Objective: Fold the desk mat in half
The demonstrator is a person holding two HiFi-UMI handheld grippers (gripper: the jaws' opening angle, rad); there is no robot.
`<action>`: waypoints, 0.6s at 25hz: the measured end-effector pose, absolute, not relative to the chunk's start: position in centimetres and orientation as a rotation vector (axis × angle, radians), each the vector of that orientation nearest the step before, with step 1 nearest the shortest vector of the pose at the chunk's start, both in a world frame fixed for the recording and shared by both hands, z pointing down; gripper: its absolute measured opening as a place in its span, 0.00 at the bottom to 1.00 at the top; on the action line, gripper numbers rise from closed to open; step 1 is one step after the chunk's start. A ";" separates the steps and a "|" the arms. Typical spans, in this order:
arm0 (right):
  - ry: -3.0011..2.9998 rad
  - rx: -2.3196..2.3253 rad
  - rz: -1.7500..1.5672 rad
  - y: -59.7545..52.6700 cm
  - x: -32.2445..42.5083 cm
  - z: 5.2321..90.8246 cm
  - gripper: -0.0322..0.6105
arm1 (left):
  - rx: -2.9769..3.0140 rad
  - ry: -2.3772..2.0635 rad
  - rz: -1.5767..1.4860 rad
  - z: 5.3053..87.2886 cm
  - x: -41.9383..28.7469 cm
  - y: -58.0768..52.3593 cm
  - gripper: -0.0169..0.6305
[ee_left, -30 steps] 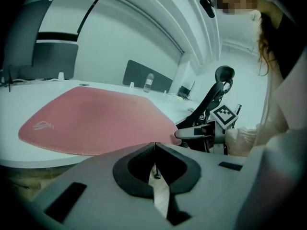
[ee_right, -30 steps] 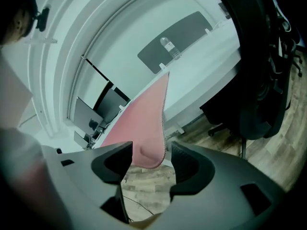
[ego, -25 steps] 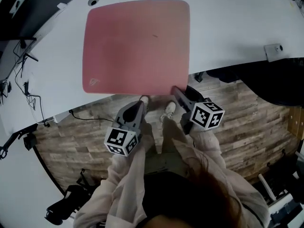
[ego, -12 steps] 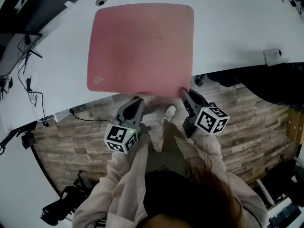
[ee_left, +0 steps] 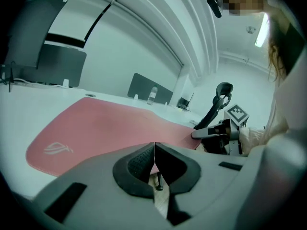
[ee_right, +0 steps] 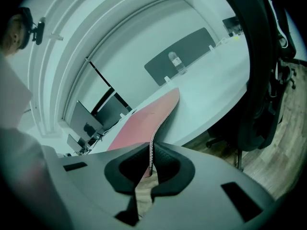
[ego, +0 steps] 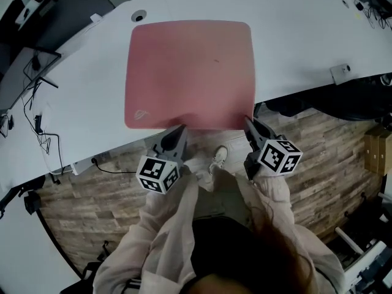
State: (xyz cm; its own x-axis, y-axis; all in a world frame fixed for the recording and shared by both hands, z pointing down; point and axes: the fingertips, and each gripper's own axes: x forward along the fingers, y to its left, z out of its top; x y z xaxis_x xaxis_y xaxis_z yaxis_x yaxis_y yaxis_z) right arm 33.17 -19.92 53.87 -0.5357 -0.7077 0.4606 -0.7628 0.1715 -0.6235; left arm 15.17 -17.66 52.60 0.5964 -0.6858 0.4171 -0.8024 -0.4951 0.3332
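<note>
- The rose-pink, soft-looking desk mat with rounded corners [ego: 190,72] lies flat on the curved white bench [ego: 294,48]. Its near edge reaches the bench's front rim, just ahead of the person.
- The left gripper [ego: 177,133] meets that near edge partway along it. In the left gripper view its jaws are pressed together, with a sliver of pink mat [ee_left: 105,123] pinched between the pads [ee_left: 144,163].
- The right gripper [ego: 251,126] takes the near right corner. Its jaws are closing on the mat's thin stitched edge [ee_right: 154,138], which stands upright between the pads.
- Both grips sit on the same edge, well apart. This probably lets the whole near side lift evenly and travel to the far edge without sagging or twisting.
- That corner seems to hang just past the bench rim, which would give the lower jaw room to slip under.
- The mat looks close to square, slightly longer from side to side, so its long axis runs roughly along the front rim.
- A pale logo [ego: 142,113] marks the near left corner.
- The fold line would likely cross the mat's middle, parallel to the held edge.
</note>
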 end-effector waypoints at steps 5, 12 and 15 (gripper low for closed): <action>-2.295 1.615 1.237 -20.3 31.8 51.9 0.10 | 2.389 -1.098 0.288 51.6 12.4 -18.9 0.07; -2.222 1.752 1.140 -21.1 28.4 49.3 0.10 | 2.436 -0.979 0.294 51.3 7.7 -20.2 0.07; -2.230 1.769 1.093 -21.5 26.5 47.8 0.10 | 2.463 -0.932 0.282 51.1 6.5 -21.0 0.07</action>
